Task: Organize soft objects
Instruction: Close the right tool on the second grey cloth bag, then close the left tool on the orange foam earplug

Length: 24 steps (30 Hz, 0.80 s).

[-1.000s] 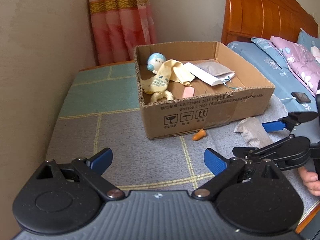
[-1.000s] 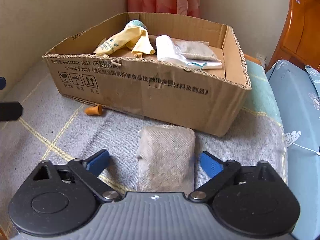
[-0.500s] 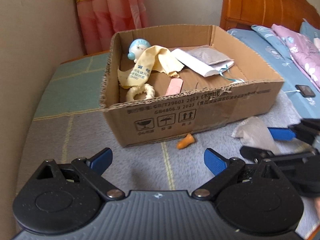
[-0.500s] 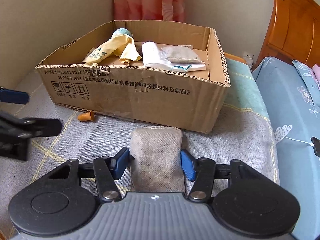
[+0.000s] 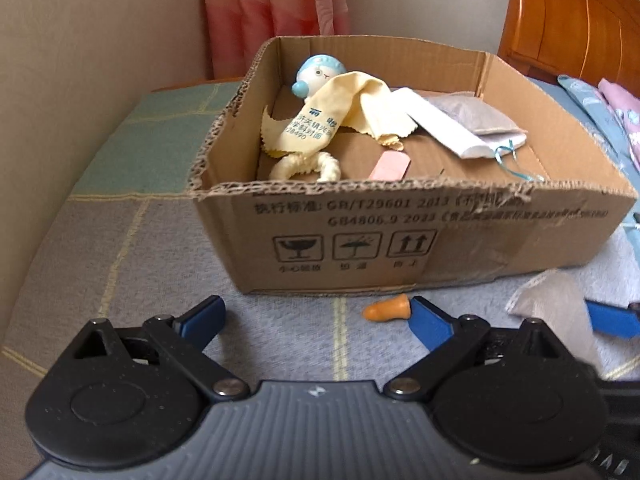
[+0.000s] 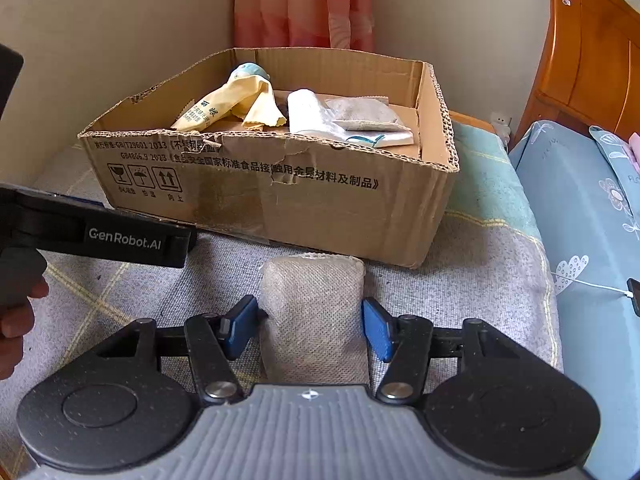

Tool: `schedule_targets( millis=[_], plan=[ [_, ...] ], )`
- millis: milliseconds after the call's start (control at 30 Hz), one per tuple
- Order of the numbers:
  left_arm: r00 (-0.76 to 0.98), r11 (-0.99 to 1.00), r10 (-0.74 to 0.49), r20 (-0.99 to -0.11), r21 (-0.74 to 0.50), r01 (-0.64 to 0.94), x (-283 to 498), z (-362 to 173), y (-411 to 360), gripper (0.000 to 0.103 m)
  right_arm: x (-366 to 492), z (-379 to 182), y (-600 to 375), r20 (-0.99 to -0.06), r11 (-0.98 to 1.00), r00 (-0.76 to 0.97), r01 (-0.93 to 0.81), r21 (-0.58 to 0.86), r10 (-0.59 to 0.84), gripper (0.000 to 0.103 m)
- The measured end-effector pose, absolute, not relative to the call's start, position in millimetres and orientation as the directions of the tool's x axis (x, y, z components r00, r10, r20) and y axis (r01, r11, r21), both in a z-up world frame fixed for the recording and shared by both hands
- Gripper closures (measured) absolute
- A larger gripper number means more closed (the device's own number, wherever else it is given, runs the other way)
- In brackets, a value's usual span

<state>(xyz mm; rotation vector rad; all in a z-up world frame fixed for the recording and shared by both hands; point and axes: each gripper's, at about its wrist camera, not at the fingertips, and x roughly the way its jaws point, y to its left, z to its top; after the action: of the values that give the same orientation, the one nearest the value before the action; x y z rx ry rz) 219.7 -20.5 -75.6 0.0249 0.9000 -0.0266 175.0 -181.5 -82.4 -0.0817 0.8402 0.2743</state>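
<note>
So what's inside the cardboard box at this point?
In the cardboard box: a blue-capped doll partly draped by a yellow cloth, a cream rope ring, a pink strip, a white folded piece and a grey pouch. The box's front wall hides the near floor.

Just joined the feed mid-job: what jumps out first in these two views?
The open brown cardboard box on the grey checked blanket, holding a yellow cloth and blue-headed doll. In front of it, the right gripper clamps a grey mesh pouch; a small orange earplug lies beside the open left gripper.
</note>
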Motion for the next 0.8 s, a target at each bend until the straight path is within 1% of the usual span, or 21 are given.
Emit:
schedule_targets(
  millis=[67, 200, 267, 333, 367, 400, 500, 533, 600, 700, 800],
  plan=[
    [0.624, 0.999, -0.003, -0.782, 0.022, 0.033, 216.5, -75.5, -15.4, 0.005, 175.6, -82.2, -181.7, -0.744, 0.961, 0.633, -0.274, 0.04, 0.212, 0.04],
    [0.626, 0.999, -0.018, -0.78, 0.004, 0.033, 215.3, -76.7, -8.4, 0.006, 176.3, -82.5, -180.5, -0.744, 0.961, 0.634, -0.275, 0.037, 0.21, 0.04],
    [0.632, 0.999, -0.041, -0.774, -0.01, 0.052, 214.5, -76.3, -8.5, 0.011, 176.5, -82.8, -179.8, -0.743, 0.961, 0.636, -0.274, 0.034, 0.208, 0.04],
    [0.643, 0.995, -0.072, -0.762, -0.011, 0.099, 213.2, -75.1, -12.7, 0.024, 176.9, -83.1, -179.4, -0.744, 0.961, 0.636, -0.273, 0.035, 0.208, 0.04],
    [0.647, 0.992, -0.089, -0.757, -0.011, 0.123, 213.0, -74.7, -15.3, 0.027, 177.0, -82.9, -179.5, -0.744, 0.961, 0.635, -0.274, 0.036, 0.209, 0.04],
    [0.651, 0.988, -0.108, -0.751, -0.009, 0.153, 213.0, -73.9, -18.0, 0.033, 176.9, -82.9, -179.6, -0.744, 0.961, 0.635, -0.275, 0.036, 0.21, 0.04],
    [0.656, 0.983, -0.129, -0.744, -0.009, 0.184, 213.2, -73.7, -20.2, 0.038, 176.5, -82.9, -179.5, -0.744, 0.961, 0.635, -0.275, 0.036, 0.21, 0.04],
    [0.656, 0.981, -0.136, -0.742, -0.011, 0.191, 212.5, -73.5, -19.8, 0.044, 176.4, -82.9, -179.5, -0.744, 0.961, 0.635, -0.275, 0.036, 0.21, 0.04],
    [0.653, 0.977, -0.153, -0.741, -0.016, 0.21, 210.5, -72.0, -19.5, 0.053, 176.1, -82.7, -179.7, -0.743, 0.961, 0.635, -0.276, 0.036, 0.211, 0.04],
    [0.648, 0.972, -0.168, -0.743, -0.015, 0.235, 208.1, -70.5, -21.1, 0.055, 175.9, -82.7, -179.9, -0.744, 0.96, 0.634, -0.277, 0.035, 0.211, 0.04],
    [0.643, 0.966, -0.186, -0.743, -0.019, 0.257, 208.6, -69.9, -24.7, 0.065, 175.4, -83.0, -179.5, -0.743, 0.96, 0.635, -0.278, 0.035, 0.211, 0.04]
  ],
)
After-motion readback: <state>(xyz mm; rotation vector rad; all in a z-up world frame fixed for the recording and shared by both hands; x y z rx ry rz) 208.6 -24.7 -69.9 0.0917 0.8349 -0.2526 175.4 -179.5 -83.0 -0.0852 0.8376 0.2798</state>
